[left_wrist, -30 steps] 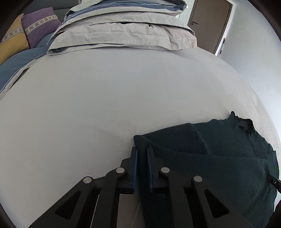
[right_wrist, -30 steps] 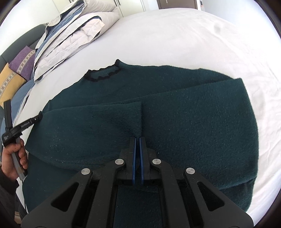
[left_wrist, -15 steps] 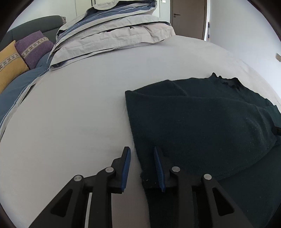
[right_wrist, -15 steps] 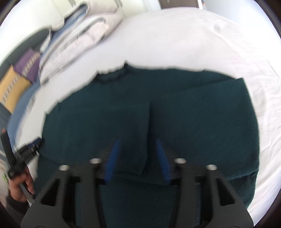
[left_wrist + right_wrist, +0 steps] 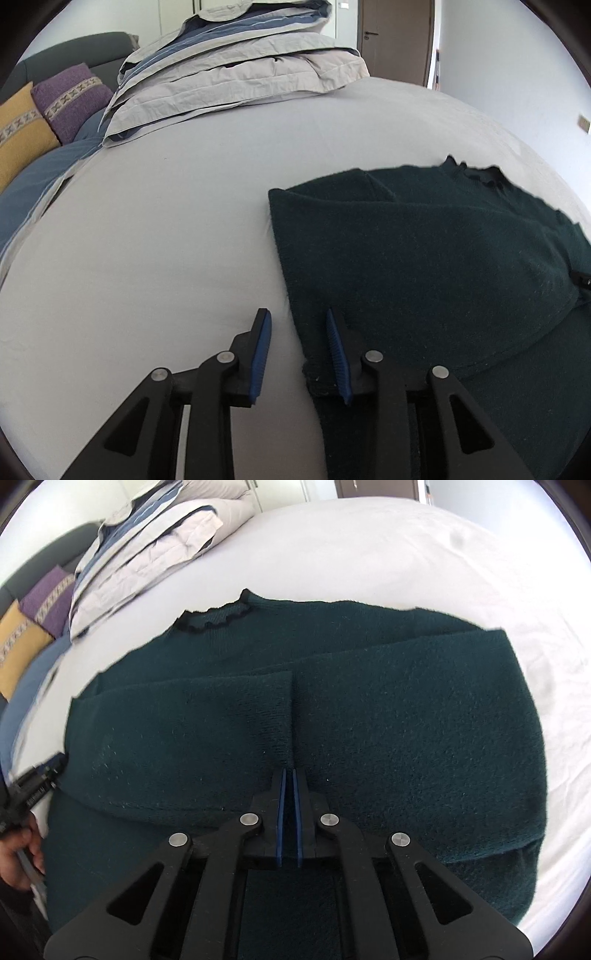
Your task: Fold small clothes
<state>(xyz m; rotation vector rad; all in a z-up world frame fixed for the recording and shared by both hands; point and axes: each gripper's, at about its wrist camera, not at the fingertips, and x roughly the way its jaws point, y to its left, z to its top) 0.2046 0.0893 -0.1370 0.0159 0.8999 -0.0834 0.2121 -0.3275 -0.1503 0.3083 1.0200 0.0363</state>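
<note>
A dark green sweater lies flat on the bed with both sleeves folded across its body. Its frilled collar points away from me. My left gripper hangs over the sweater's left folded edge. Its jaws are opening: the edge lies between them, and the blue pads do not press on it. My right gripper is shut, with its tips on the sweater where the two sleeve cuffs meet. Whether any knit is pinched there is not visible.
The white sheet surrounds the sweater. A stack of folded bedding lies at the far end, with purple and yellow cushions to its left. A hand holds the left gripper at the right wrist view's left edge.
My left gripper let go of the sweater's left edge, opened and drew back along it. My right gripper opened briefly, then shut again at the sleeve cuffs.
</note>
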